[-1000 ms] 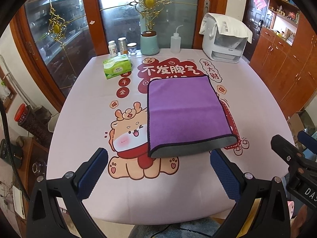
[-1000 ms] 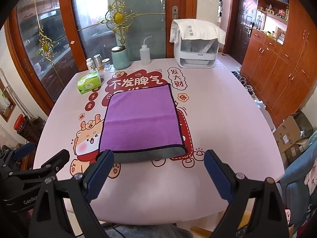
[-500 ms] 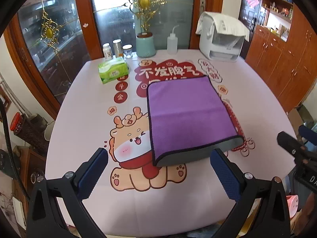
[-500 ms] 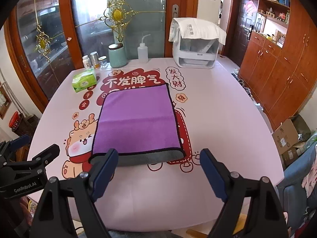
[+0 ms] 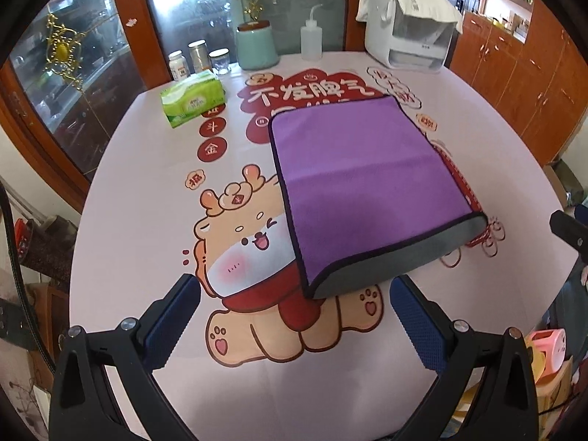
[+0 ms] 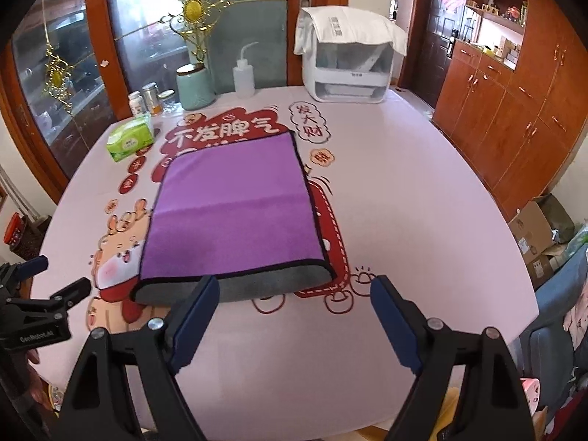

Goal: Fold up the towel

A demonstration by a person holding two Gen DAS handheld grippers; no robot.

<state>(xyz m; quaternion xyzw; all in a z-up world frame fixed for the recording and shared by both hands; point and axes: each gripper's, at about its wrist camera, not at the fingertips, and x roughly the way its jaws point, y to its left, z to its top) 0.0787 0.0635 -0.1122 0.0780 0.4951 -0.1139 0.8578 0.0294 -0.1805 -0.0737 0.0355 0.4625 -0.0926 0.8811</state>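
The purple towel (image 5: 362, 180) lies folded flat near the middle of the bench (image 5: 147, 191), its grey underside showing along the near edge. Both the left tongs (image 5: 296, 318) and right tongs (image 6: 294, 312) hang wide apart and empty, apparently just above the bench's near edge. A green tissue pack (image 5: 193, 97) sits at the far left.

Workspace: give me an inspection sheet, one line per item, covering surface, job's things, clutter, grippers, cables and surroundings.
Surface: table under a pale printed cloth with a cartoon animal and red characters.
Job's things: purple towel lies flat, already folded, grey underside showing along the near edge.
Clutter: green tissue pack, small jars, teal canister, squeeze bottle, white appliance, all at the far edge.
Grippers: left gripper and right gripper both open, holding nothing, near the towel's near edge.
Cables: nothing seen.
Surroundings: glass doors, wooden cabinets, cardboard boxes.
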